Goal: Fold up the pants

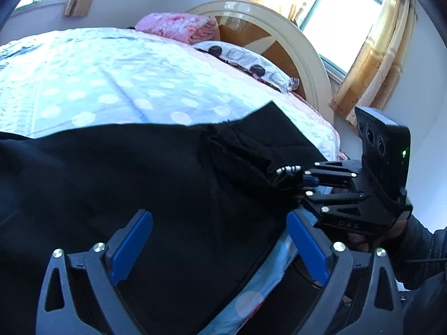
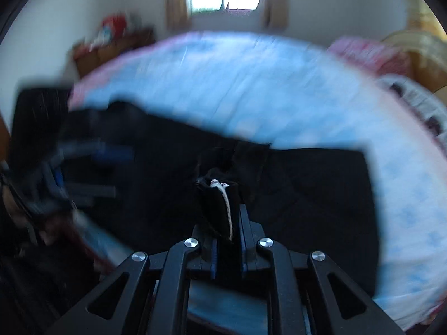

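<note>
I see the pants [image 1: 139, 181] spread along the near edge of the bed [image 1: 111, 78]. My right gripper [image 2: 226, 215] pinches their waistband and drawstring; my left gripper [image 1: 220, 240] hovers spread above them. Risk: a one-sided pull skews the fold or slips the cloth.

Black pants [image 1: 139, 173] spread flat across the near edge of a bed, waistband end bunched and raised, white drawstring [image 2: 227, 209] shown at the pinched fold, fabric dark and slightly creased.
</note>
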A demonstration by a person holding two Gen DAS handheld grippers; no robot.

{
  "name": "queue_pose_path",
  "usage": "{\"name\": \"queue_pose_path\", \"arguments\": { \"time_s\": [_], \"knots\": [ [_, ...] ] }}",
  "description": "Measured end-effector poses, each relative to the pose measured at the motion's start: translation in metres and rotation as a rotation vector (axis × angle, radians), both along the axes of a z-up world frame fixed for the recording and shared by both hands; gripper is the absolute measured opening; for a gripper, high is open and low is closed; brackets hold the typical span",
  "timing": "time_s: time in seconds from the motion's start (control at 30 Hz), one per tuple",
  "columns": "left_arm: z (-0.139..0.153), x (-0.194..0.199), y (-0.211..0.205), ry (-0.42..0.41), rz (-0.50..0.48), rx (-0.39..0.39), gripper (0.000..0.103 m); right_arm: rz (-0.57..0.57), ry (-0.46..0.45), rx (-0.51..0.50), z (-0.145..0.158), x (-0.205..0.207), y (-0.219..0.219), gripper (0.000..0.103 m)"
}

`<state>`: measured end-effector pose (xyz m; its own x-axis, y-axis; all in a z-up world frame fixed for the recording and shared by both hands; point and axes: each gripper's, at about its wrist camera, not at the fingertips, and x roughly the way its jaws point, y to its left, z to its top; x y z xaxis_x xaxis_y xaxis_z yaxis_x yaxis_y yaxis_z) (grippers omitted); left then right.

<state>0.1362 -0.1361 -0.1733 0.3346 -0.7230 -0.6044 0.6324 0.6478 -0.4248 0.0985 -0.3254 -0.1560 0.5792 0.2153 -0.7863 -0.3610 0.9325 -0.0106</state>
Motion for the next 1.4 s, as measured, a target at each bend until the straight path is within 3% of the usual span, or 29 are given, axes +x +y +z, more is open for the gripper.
{"name": "queue_pose_path", "arguments": {
  "time_s": [0.13, 0.27, 0.3, 0.53, 0.73, 0.83, 0.93, 1.03, 1.07, 1.17, 1.4],
  "knots": [
    [0.001, 0.001, -0.017, 0.004, -0.041, 0.006, 0.099, -0.018, 0.005, 0.093, 0.007, -0.007, -0.021, 0.025],
    [0.006, 0.004, -0.046, 0.015, -0.094, 0.008, 0.099, -0.056, 0.001, 0.213, 0.019, -0.017, -0.050, 0.053],
    [0.005, 0.003, -0.049, 0.023, -0.107, 0.008, 0.099, -0.056, -0.006, 0.223, 0.020, -0.022, -0.054, 0.055],
    [0.007, 0.001, -0.085, 0.056, -0.207, 0.004, 0.098, -0.105, -0.075, 0.296, 0.025, -0.040, -0.082, 0.055],
    [0.006, 0.013, -0.099, 0.080, -0.213, 0.040, 0.096, -0.181, -0.147, 0.349, 0.028, -0.043, -0.102, 0.055],
    [0.006, 0.017, -0.105, 0.054, -0.226, 0.085, 0.084, -0.214, -0.155, 0.398, 0.026, -0.044, -0.113, 0.055],
    [0.006, 0.019, -0.112, 0.015, -0.223, 0.138, 0.048, -0.260, -0.160, 0.437, 0.024, -0.045, -0.123, 0.055],
    [0.006, 0.025, -0.113, 0.023, -0.203, 0.146, 0.028, -0.286, -0.166, 0.455, 0.023, -0.045, -0.128, 0.056],
    [0.006, 0.026, -0.112, 0.024, -0.196, 0.149, 0.016, -0.283, -0.172, 0.455, 0.024, -0.045, -0.126, 0.056],
    [0.010, 0.025, -0.105, 0.029, -0.185, 0.139, 0.011, -0.286, -0.177, 0.452, 0.025, -0.045, -0.124, 0.056],
    [0.028, -0.003, -0.048, -0.049, -0.120, 0.156, 0.010, -0.264, -0.200, 0.433, 0.030, -0.049, -0.114, 0.056]
  ]
}}
